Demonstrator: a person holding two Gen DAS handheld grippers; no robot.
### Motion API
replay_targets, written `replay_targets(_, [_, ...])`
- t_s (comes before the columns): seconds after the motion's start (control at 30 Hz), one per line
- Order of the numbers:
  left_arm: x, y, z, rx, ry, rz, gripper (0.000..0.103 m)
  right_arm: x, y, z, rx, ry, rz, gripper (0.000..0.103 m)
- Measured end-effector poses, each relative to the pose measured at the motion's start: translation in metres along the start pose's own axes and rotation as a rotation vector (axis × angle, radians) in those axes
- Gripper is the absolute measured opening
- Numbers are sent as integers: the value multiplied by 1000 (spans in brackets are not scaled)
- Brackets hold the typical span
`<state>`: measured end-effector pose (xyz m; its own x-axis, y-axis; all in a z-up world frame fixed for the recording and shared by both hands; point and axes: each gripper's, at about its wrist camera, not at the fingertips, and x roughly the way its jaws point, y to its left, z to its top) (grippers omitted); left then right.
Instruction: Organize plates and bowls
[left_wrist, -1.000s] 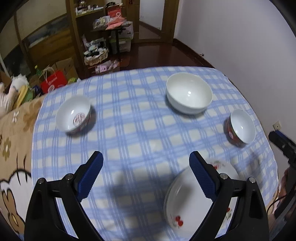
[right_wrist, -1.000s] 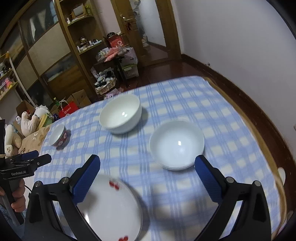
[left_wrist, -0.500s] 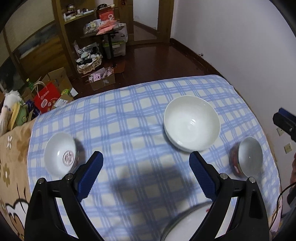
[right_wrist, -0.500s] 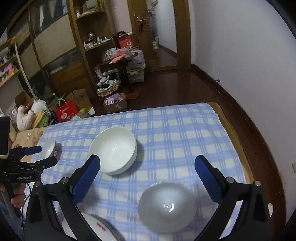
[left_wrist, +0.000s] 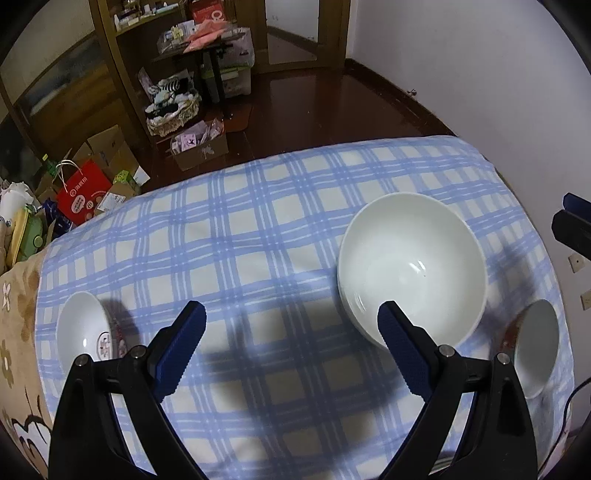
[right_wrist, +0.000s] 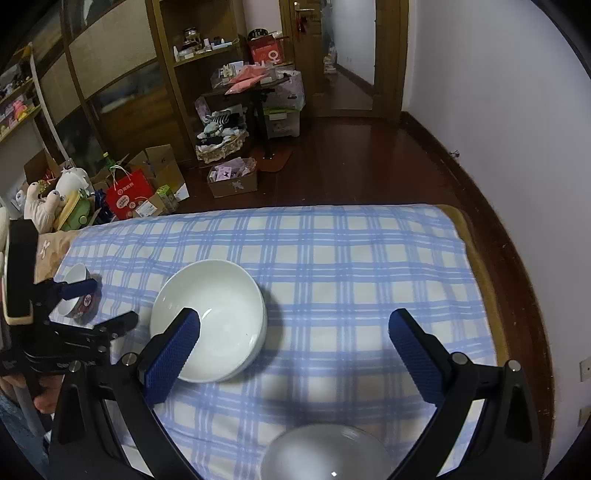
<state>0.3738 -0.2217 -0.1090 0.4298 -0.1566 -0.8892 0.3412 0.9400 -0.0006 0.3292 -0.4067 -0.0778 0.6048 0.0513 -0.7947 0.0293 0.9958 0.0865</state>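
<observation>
the left gripper (left_wrist: 291, 347) is hanging over the blue checked cloth (left_wrist: 258, 236) covering the worktop, its blue-padded jaws standing wide apart with nothing between them. in the left wrist view, a large white bowl (left_wrist: 412, 264) is sitting right of centre, its near rim partly hidden behind the right-hand finger. a small white bowl with a red mark inside (left_wrist: 84, 330) is sitting at the lower left of the frame, just beside the left-hand finger. another small bowl (left_wrist: 537, 345) is lying at the lower right edge, tilted so its opening is facing the camera, with a red patterned outside showing at its left. a dark piece of the other gripper is poking in at the right edge of this frame.

the right gripper (right_wrist: 293, 341) is also hovering with its jaws spread wide and nothing held. in the right wrist view, the large white bowl (right_wrist: 218, 314) is sitting left of centre, partly behind the left-hand finger. a pale round bowl (right_wrist: 327, 456) is showing blurred at the bottom centre of the frame, between the two fingers' bases. the small bowl with the red outside (right_wrist: 78, 295) is sitting at the middle left, partly behind the left gripper (right_wrist: 85, 306), which is reaching in from the left edge.

a red paper bag (right_wrist: 129, 197) and cardboard boxes (right_wrist: 232, 181) are standing on the dark wooden floor beyond the worktop.
</observation>
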Motion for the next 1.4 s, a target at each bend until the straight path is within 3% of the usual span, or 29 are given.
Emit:
replay_targets(0.1, [13, 0, 2, -3, 17, 6, 93, 16, 3, 0, 4, 17, 1, 102])
replay_targets(0.2, [24, 3, 3, -46, 36, -4, 86, 32, 8, -2, 6, 45, 14, 88])
replay_targets(0.27, [33, 6, 2, -74, 60, -30, 76, 42, 11, -4, 8, 64, 25, 83])
replay_targets(0.33, [39, 7, 2, -94, 78, -62, 70, 53, 14, -6, 10, 93, 59, 66])
replay_targets(0.4, [42, 7, 2, -108, 88, -86, 63, 67, 15, -10, 23, 129, 80, 58])
replay_targets(0.53, [48, 4, 4, -129, 108, -123, 41, 84, 13, -17, 56, 181, 94, 27])
replay_targets(0.7, [54, 2, 4, -174, 152, -216, 20, 90, 12, -25, 101, 206, 139, 13])
replay_targets(0.97, [54, -17, -6, -116, 144, -185, 15, 85, 18, -31, 128, 190, 137, 14])
replay_targets(1.1, [49, -13, -9, -138, 153, -196, 15, 76, 25, -33, 106, 188, 125, 13])
replay_targets(1.4, [4, 2, -20, -149, 111, -173, 15, 47, 44, -46, 82, 179, 152, 13])
